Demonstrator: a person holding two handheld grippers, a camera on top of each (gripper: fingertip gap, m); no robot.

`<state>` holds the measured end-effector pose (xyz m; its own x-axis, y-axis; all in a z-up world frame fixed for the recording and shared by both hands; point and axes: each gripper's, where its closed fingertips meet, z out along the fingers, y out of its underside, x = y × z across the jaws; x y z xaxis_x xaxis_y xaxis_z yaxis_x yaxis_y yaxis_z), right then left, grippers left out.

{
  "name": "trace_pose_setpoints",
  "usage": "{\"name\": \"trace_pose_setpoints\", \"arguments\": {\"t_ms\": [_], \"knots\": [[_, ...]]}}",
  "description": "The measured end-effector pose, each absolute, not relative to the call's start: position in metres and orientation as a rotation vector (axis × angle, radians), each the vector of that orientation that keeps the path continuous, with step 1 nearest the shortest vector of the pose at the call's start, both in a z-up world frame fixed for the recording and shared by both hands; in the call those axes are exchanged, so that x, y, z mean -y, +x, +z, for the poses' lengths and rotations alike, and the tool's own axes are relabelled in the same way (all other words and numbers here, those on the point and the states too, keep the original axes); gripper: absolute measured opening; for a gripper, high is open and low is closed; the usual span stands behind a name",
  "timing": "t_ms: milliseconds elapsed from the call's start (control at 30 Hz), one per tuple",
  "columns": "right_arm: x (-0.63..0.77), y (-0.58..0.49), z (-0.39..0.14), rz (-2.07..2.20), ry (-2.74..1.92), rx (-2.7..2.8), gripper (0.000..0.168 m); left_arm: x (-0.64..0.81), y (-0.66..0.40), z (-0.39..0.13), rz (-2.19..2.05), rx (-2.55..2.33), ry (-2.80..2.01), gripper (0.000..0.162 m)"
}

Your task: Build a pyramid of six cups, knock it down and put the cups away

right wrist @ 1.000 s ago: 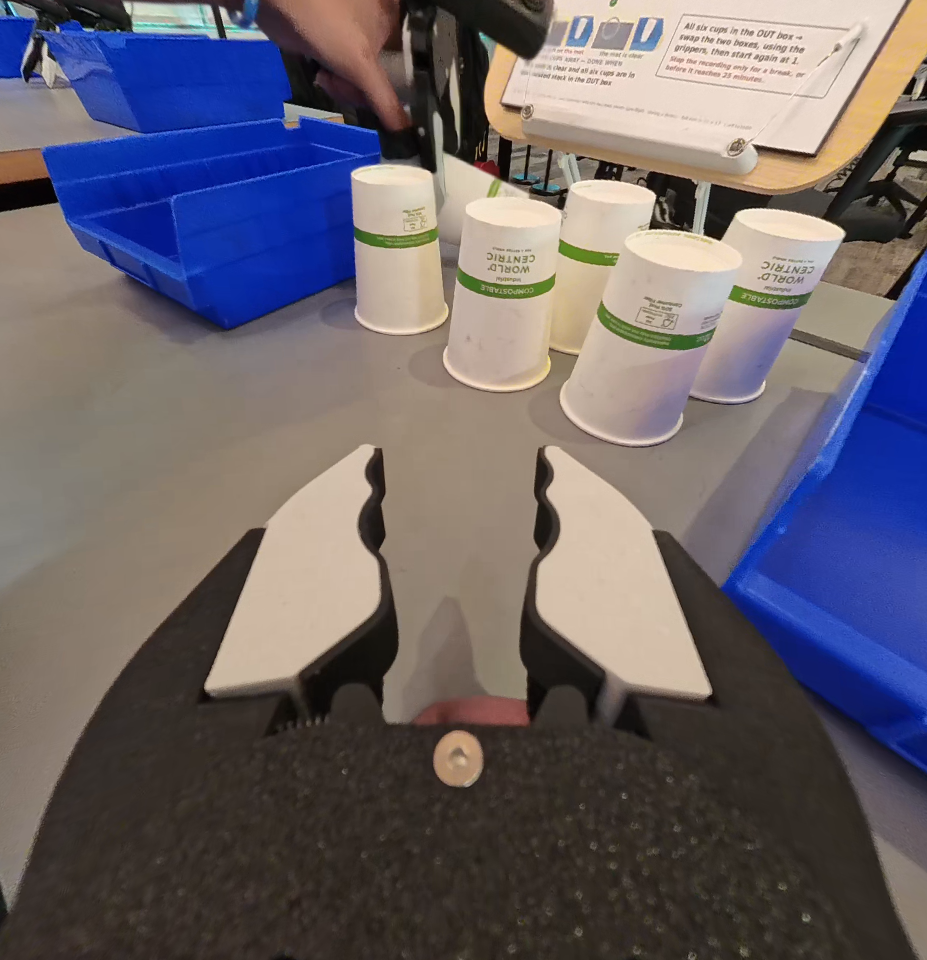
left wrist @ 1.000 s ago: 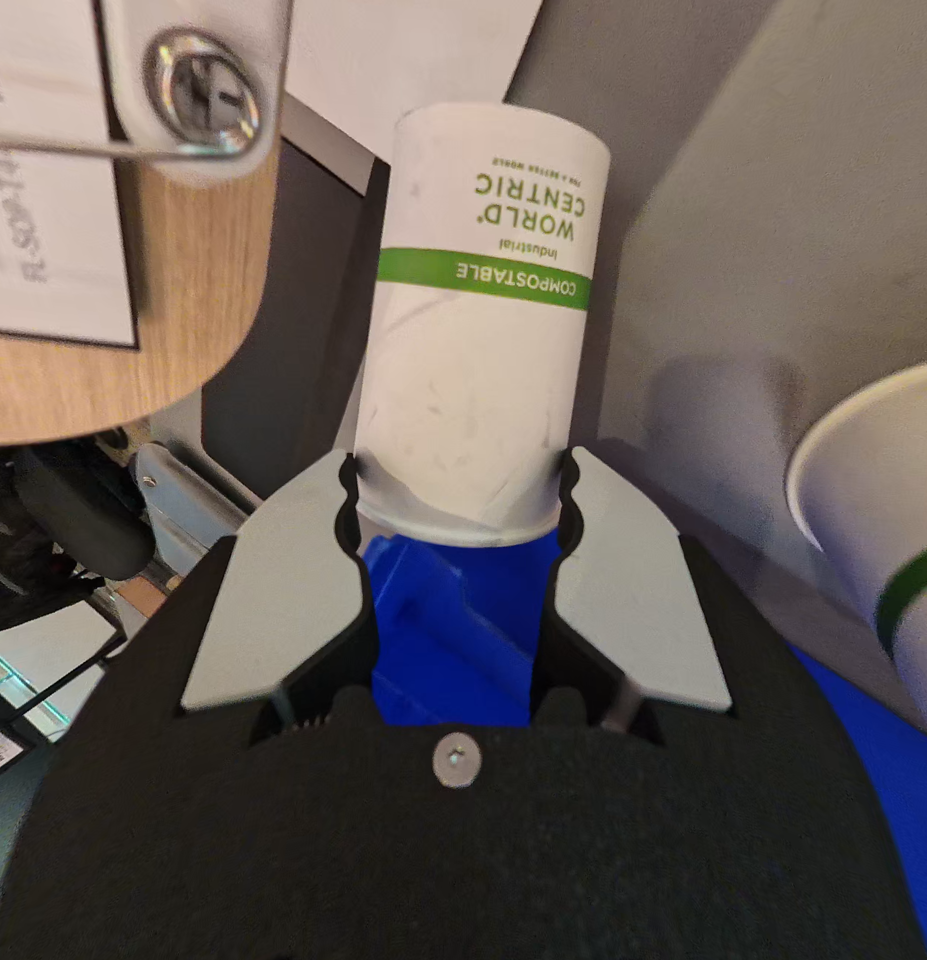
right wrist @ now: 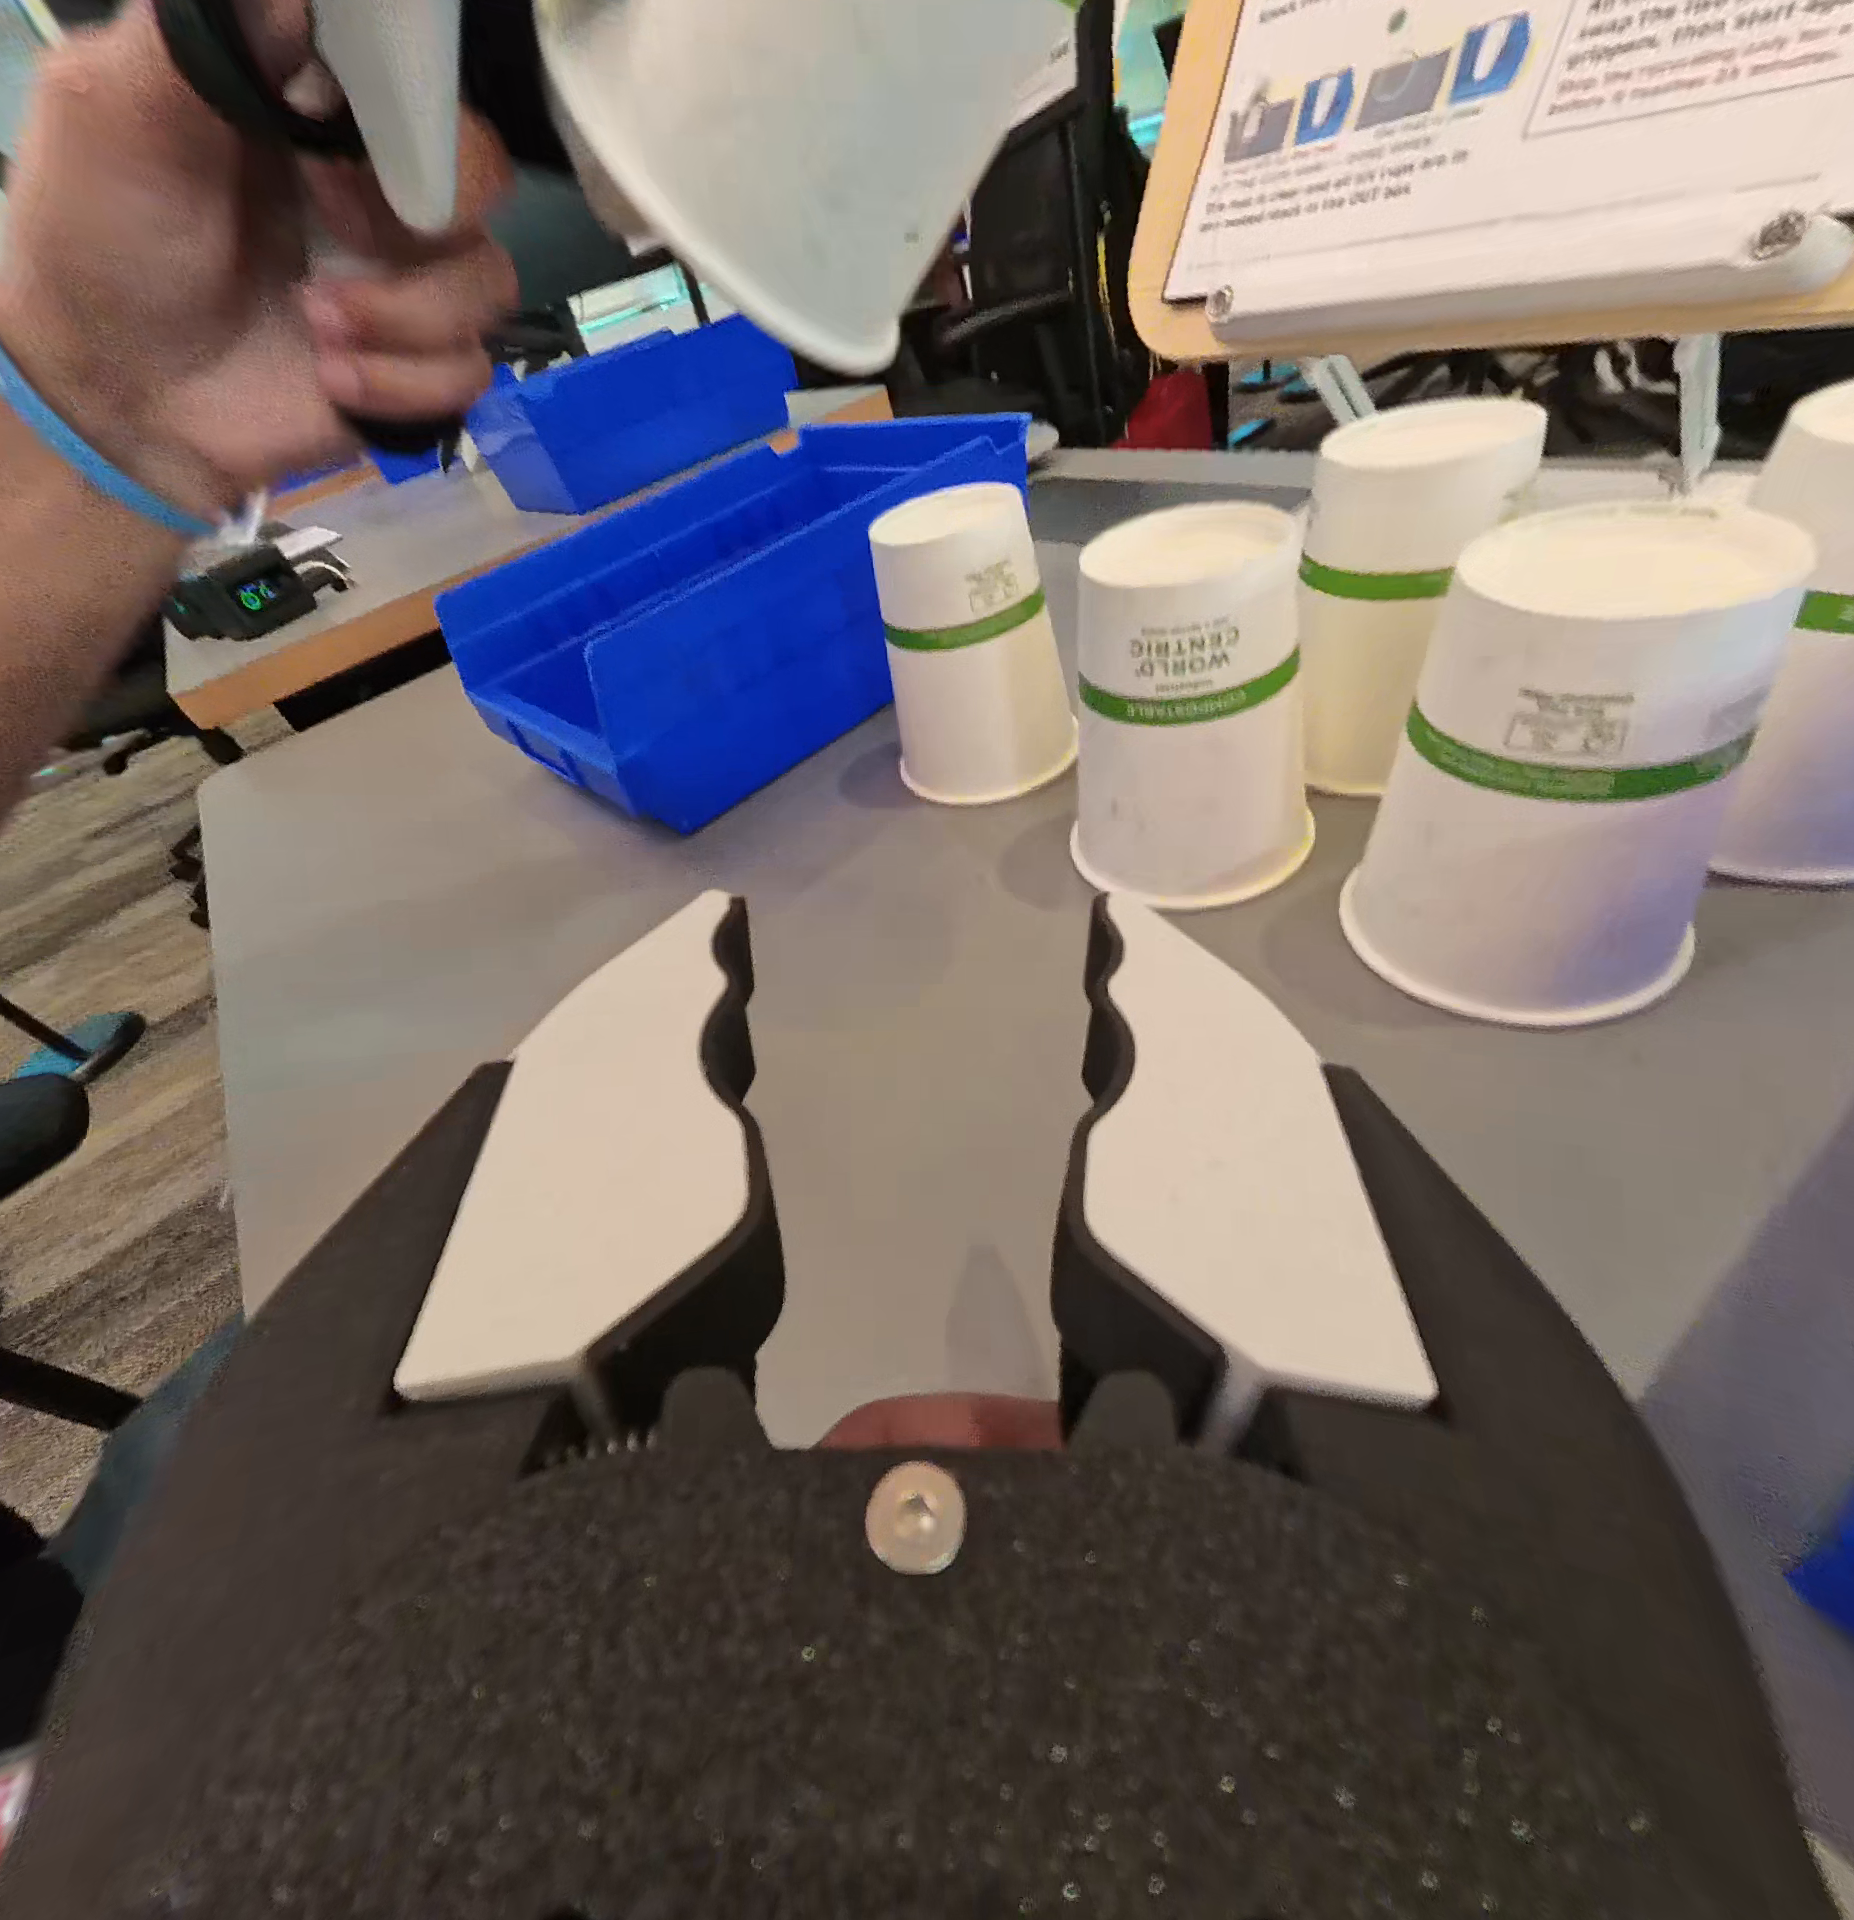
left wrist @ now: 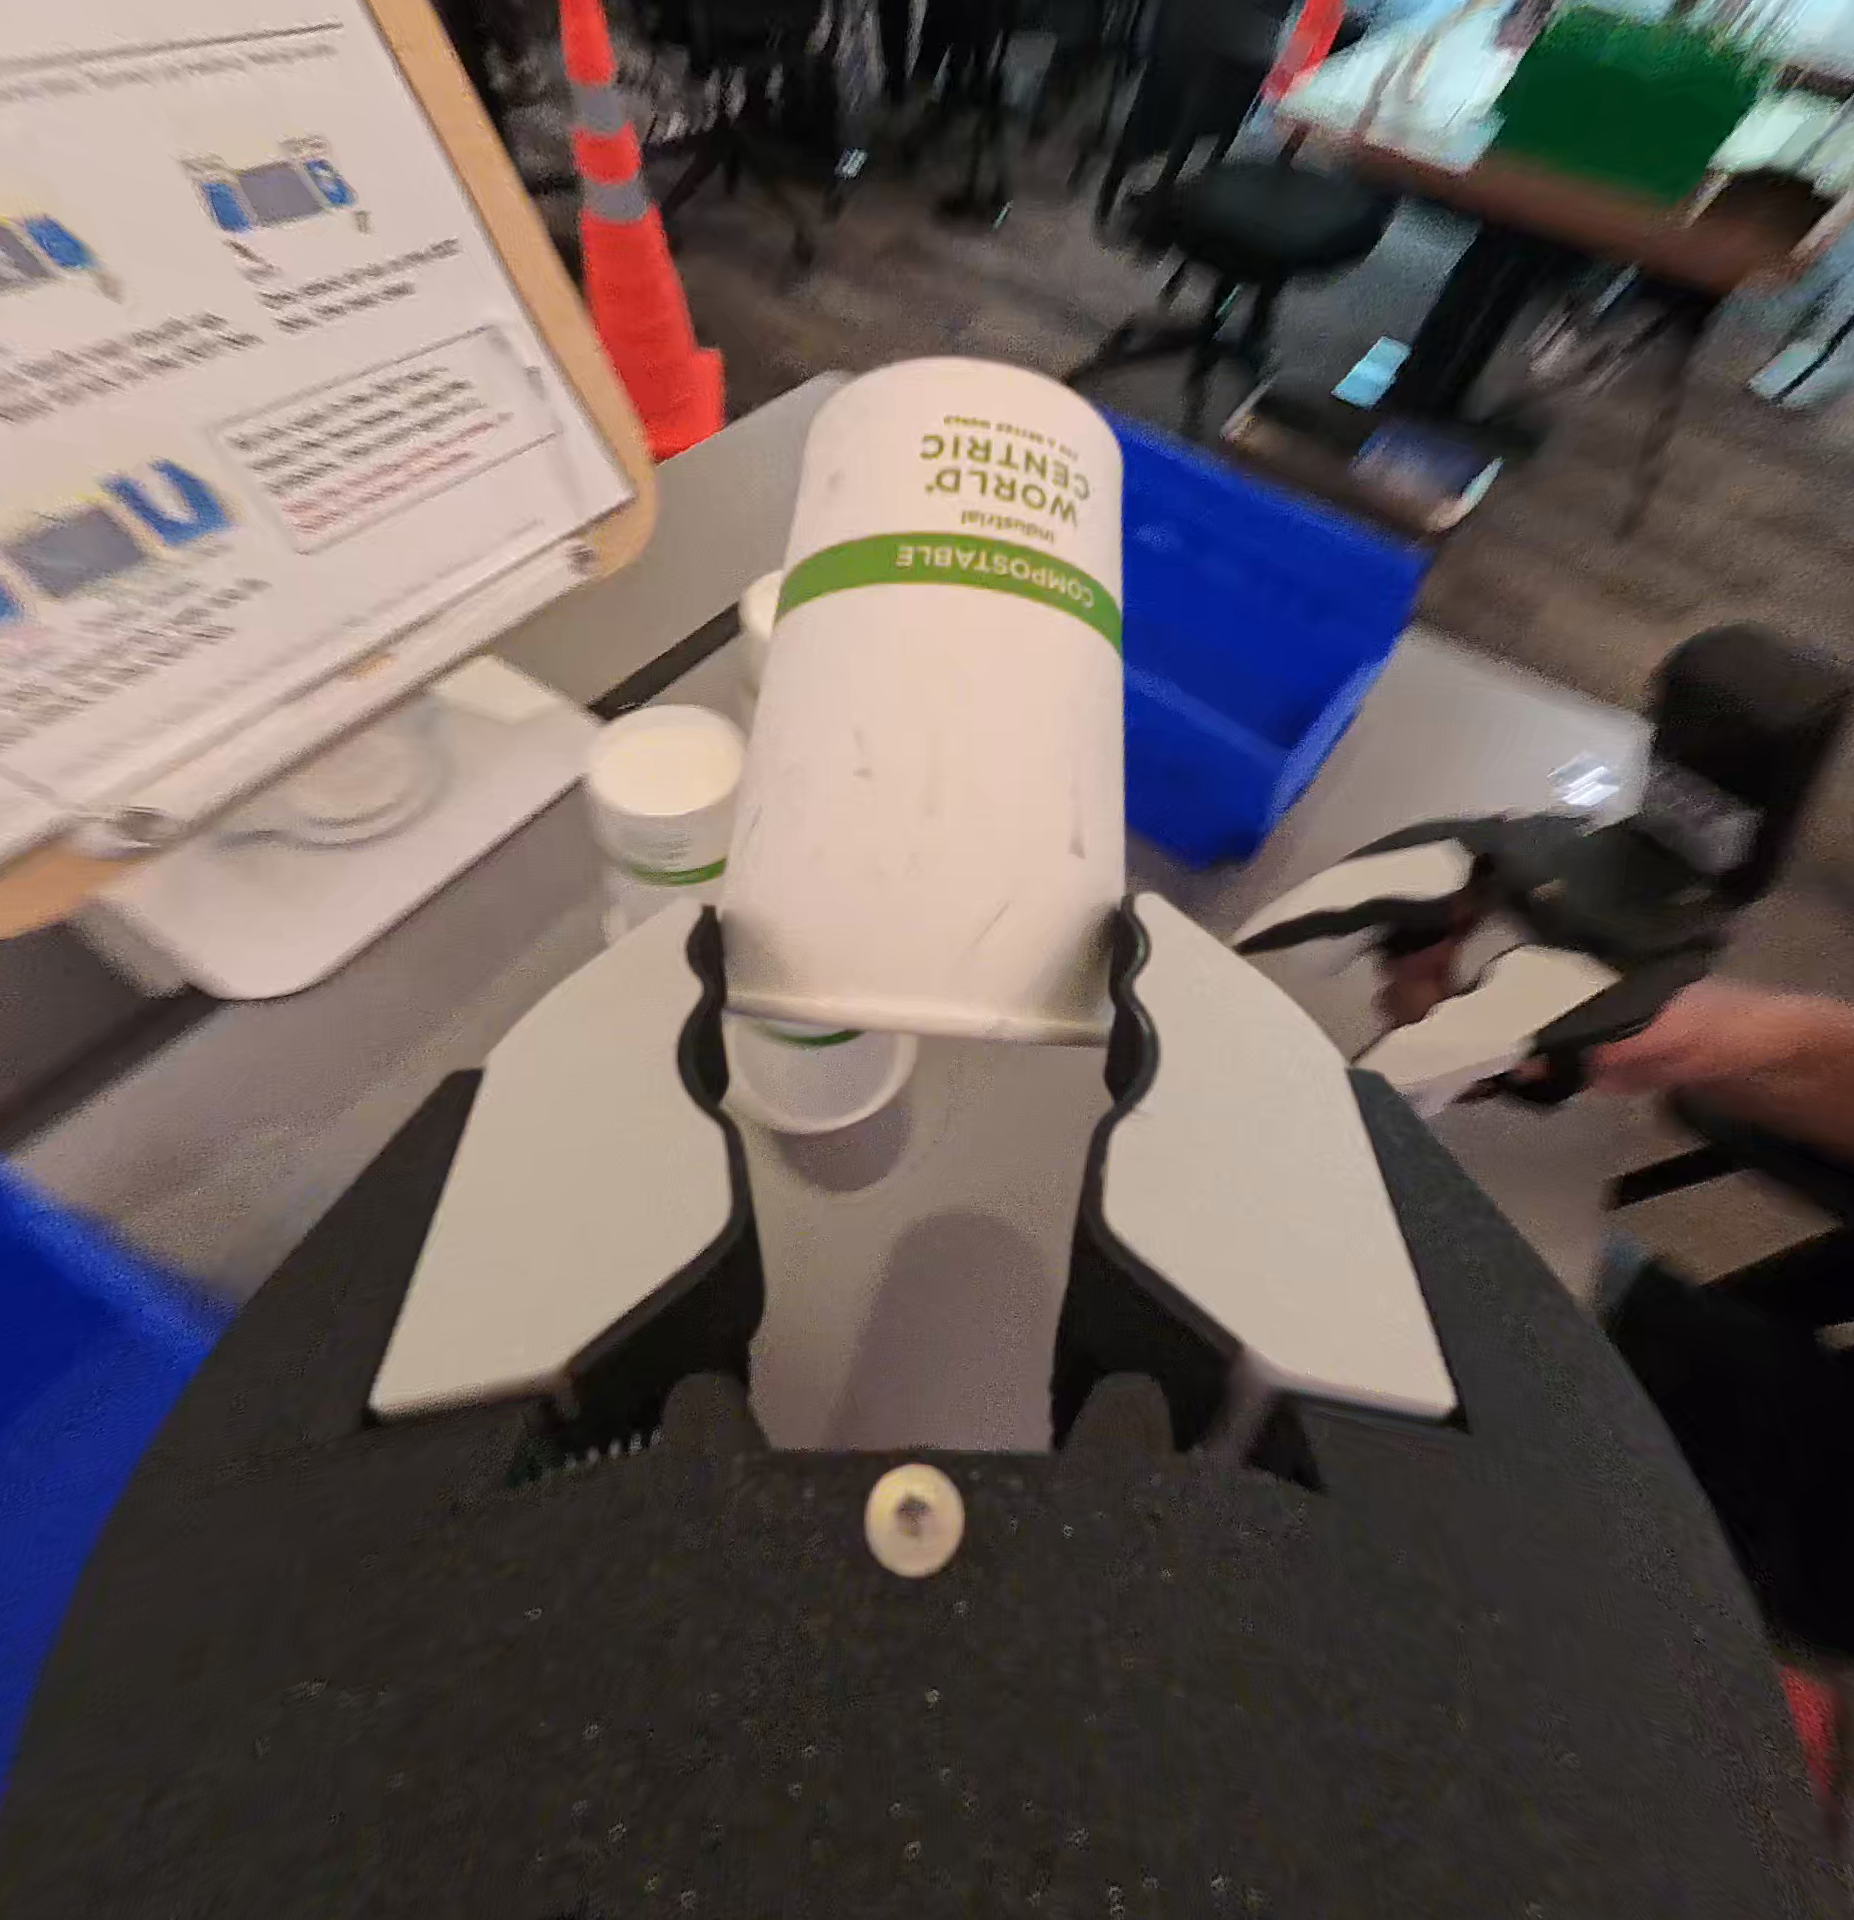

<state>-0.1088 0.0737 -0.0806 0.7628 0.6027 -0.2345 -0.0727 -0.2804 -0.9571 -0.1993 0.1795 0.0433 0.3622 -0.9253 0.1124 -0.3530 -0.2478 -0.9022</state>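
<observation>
The left gripper [left wrist: 918,971] has its jaws clenched on the rim of an upturned white paper cup with a green band [left wrist: 944,717], held in the air above the grey worktop [right wrist: 549,935]. Five more white paper cups with green bands [right wrist: 1188,717] stand mouth-down on the worktop, grouped just right of an open blue plastic bin [right wrist: 694,644]. The right gripper [right wrist: 915,982] hovers low over bare worktop nearer than those cups, its jaws released and holding nothing. A propped instruction board [right wrist: 1525,166] stands behind the cups.

Left hand-held gripper [left wrist: 912,966] clamped; right [right wrist: 915,935] apparently agape
</observation>
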Motion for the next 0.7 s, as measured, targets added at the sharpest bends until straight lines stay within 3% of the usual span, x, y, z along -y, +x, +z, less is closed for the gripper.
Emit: {"name": "trace_pose_setpoints", "arguments": {"t_ms": [233,500,600,700], "knots": [[-0.1,-0.112,-0.044,0.377,-1.559,0.453,0.066,-0.154,-0.175,0.03,-1.471,-0.767,-1.726,0.07],[-0.129,-0.131,-0.012,0.029,-1.398,0.489,0.051,-0.139,-0.163,0.017,-1.752,-0.561,-1.748,0.071],[-0.129,-0.127,-0.008,0.0,-1.356,0.441,0.023,-0.136,-0.165,0.013,-1.737,-0.56,-1.758,0.071],[-0.127,-0.123,-0.006,-0.06,-1.322,0.438,0.013,-0.131,-0.166,0.009,-1.748,-0.574,-1.764,0.071]]}}
